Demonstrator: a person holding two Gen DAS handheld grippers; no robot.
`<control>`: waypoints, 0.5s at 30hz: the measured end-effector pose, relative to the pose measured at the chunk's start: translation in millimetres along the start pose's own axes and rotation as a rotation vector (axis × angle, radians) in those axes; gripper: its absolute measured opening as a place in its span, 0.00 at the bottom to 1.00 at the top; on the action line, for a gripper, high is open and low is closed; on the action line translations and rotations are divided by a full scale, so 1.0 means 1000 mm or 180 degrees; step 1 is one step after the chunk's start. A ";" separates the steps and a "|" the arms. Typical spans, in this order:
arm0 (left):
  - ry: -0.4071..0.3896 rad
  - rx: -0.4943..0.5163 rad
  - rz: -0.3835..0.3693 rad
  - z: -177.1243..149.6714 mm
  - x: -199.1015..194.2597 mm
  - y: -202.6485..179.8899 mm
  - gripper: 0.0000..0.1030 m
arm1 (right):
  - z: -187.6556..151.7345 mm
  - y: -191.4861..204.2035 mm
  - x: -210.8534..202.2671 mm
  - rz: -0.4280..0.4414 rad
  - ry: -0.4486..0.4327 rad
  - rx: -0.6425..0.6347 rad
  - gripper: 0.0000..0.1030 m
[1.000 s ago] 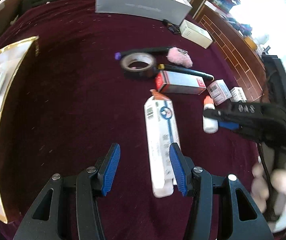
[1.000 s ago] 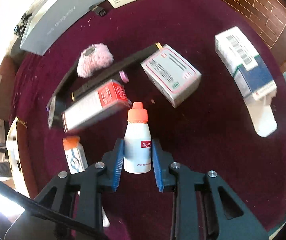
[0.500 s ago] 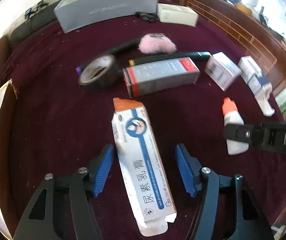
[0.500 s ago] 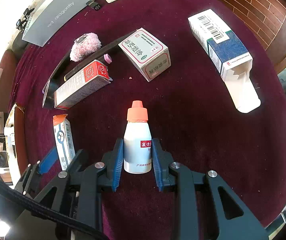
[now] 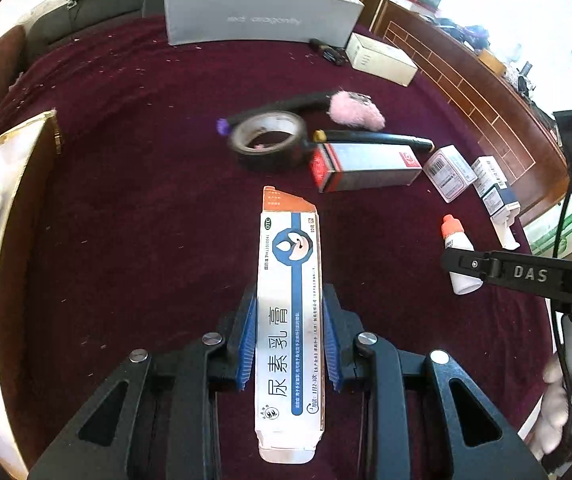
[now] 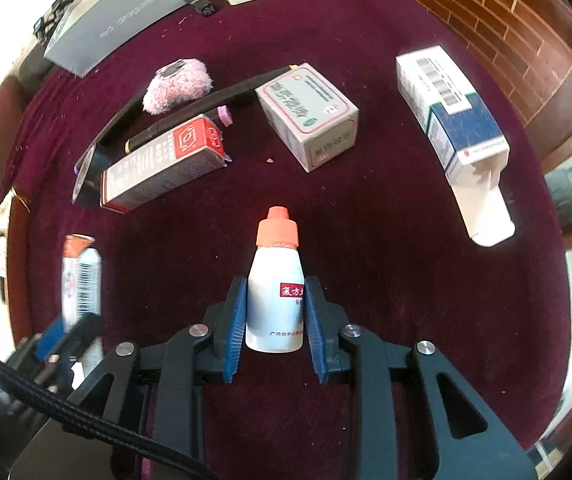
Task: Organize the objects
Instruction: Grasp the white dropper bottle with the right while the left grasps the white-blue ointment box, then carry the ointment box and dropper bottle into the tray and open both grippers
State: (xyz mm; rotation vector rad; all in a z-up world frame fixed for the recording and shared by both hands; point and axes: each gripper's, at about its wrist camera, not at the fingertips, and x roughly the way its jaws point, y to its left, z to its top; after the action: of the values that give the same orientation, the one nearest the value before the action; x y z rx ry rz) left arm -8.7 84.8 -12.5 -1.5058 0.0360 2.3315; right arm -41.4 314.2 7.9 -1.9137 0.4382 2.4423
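1. The maroon counter (image 5: 134, 208) is lying bare toward the left tray (image 5: 10, 168); clutter is crowding the right.
2. The left gripper (image 5: 290, 344), fingers just closing, is clamping the ointment box (image 5: 290, 300) (long axis pointing away).
3. The right gripper (image 6: 274, 324) is clamping the white bottle (image 6: 274, 296), orange cap pointing away.
4. The grey box (image 5: 262, 12) is reading "red dragonfly".

The left tool (image 5: 289, 344), jaws just closed, clamps the long white-and-blue carton (image 5: 289, 320) over the maroon cloth (image 5: 134, 216).
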 end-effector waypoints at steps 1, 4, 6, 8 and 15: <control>-0.0005 -0.0026 -0.0013 -0.001 -0.004 0.003 0.24 | -0.001 0.003 0.000 -0.0048 -0.0011 -0.0046 0.25; -0.0031 -0.0054 -0.0034 -0.005 -0.013 0.008 0.24 | -0.001 0.005 0.000 0.0020 -0.0028 -0.0039 0.24; -0.0054 -0.0068 -0.0052 -0.006 -0.019 0.012 0.24 | -0.002 0.005 -0.001 0.0074 -0.0025 -0.0010 0.24; -0.0078 -0.0094 -0.0087 -0.008 -0.026 0.017 0.24 | -0.004 0.004 -0.002 0.0169 -0.0008 0.0024 0.24; -0.0162 -0.0279 -0.0148 -0.010 -0.051 0.043 0.24 | -0.011 0.016 -0.010 0.0670 0.0082 0.0159 0.24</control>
State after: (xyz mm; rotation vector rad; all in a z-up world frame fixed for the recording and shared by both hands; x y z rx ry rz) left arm 5.0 28.2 20.7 -1.4709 -0.1145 2.3612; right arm -31.4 297.9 18.2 -1.9738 0.7298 2.5035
